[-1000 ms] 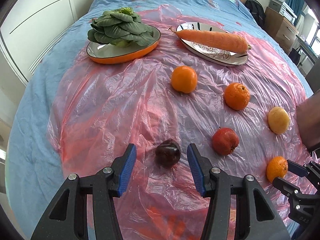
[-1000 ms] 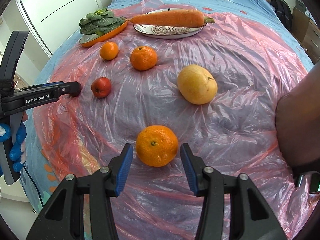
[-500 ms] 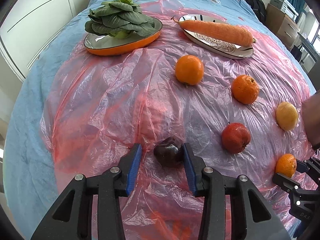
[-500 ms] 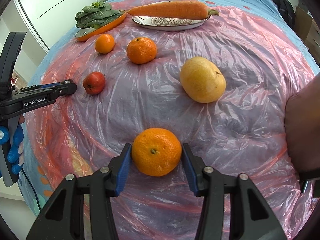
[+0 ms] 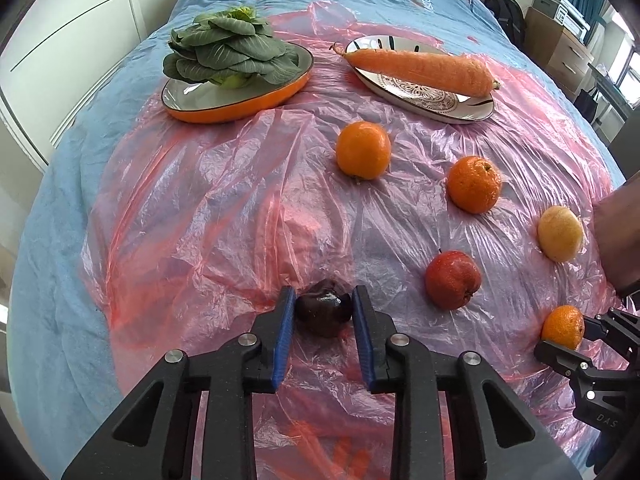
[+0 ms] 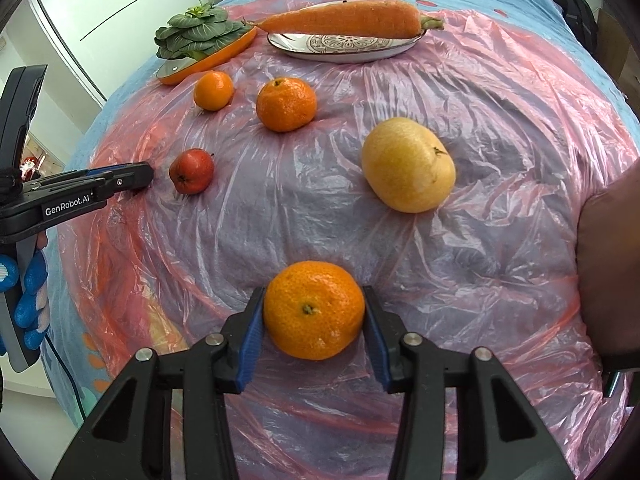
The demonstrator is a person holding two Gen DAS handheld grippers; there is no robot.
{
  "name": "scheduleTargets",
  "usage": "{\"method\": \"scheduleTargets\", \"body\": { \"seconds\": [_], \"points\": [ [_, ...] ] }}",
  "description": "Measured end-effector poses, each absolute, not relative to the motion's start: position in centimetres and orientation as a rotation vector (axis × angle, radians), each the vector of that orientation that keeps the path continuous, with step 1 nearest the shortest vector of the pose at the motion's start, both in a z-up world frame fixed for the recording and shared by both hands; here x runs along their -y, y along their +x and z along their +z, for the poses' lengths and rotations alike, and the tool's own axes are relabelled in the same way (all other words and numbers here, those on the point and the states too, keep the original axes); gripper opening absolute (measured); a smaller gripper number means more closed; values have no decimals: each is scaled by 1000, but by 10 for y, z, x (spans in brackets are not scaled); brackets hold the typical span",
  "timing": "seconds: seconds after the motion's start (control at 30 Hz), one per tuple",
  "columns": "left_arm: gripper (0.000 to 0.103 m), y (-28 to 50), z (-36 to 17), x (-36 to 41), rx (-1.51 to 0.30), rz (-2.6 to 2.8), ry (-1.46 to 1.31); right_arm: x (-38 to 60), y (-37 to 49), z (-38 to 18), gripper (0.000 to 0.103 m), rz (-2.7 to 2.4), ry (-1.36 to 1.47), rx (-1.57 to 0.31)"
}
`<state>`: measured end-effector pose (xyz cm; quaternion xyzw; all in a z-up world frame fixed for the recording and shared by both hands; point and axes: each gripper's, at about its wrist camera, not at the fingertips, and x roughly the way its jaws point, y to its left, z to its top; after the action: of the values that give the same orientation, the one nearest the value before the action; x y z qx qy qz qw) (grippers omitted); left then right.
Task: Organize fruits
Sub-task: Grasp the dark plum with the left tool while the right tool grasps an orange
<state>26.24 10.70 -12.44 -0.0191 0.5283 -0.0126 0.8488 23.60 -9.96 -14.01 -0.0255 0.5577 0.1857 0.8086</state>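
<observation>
1. Work surface: a pink plastic sheet (image 5: 208, 216) covers a blue bedspread (image 5: 60, 264). All items listed below rest on the sheet.
2. Far left: an orange-rimmed dish (image 5: 240, 100) carries a leafy green vegetable (image 5: 228, 54).
3. Right of that dish: a patterned plate (image 5: 420, 96) carries a carrot (image 5: 420, 66) lying lengthwise across it.
4. Left gripper (image 5: 324, 314): its jaws have just been closing, and the blue pads now press both sides of a dark purple fruit (image 5: 323, 312). The fruit sits on the sheet, directly between the fingertips.
5. Middle row, left to right in the left wrist view: an orange (image 5: 363, 150) nearest the plates, a second orange (image 5: 474, 184) beside it, and a yellow fruit (image 5: 560, 233) near the right edge.
6. A red fruit (image 5: 453, 280) lies just right of the left gripper, apart from it.
7. Right gripper (image 6: 314, 314): its jaws have just been closing on a mandarin (image 6: 314, 310). Both blue pads touch the sides of the mandarin, which still rests on the sheet, centred between the fingertips.
8. In the right wrist view, the yellow fruit (image 6: 408, 164) lies beyond the mandarin and slightly to its right, well apart from the pads.
9. A blue-gloved hand (image 6: 24, 300) holds the left gripper's handle at the left edge of the right wrist view.
</observation>
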Motion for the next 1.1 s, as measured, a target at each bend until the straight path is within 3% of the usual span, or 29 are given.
{"method": "scheduleTargets", "body": {
  "seconds": [0.63, 1.1],
  "points": [
    [23, 240, -83, -80, -1071, -83, -32, 135, 209, -98, 47, 391, 5, -1147],
    [23, 258, -122, -101, -1118, 1, -36, 142, 204, -111, 47, 369, 13, -1172]
  ]
}}
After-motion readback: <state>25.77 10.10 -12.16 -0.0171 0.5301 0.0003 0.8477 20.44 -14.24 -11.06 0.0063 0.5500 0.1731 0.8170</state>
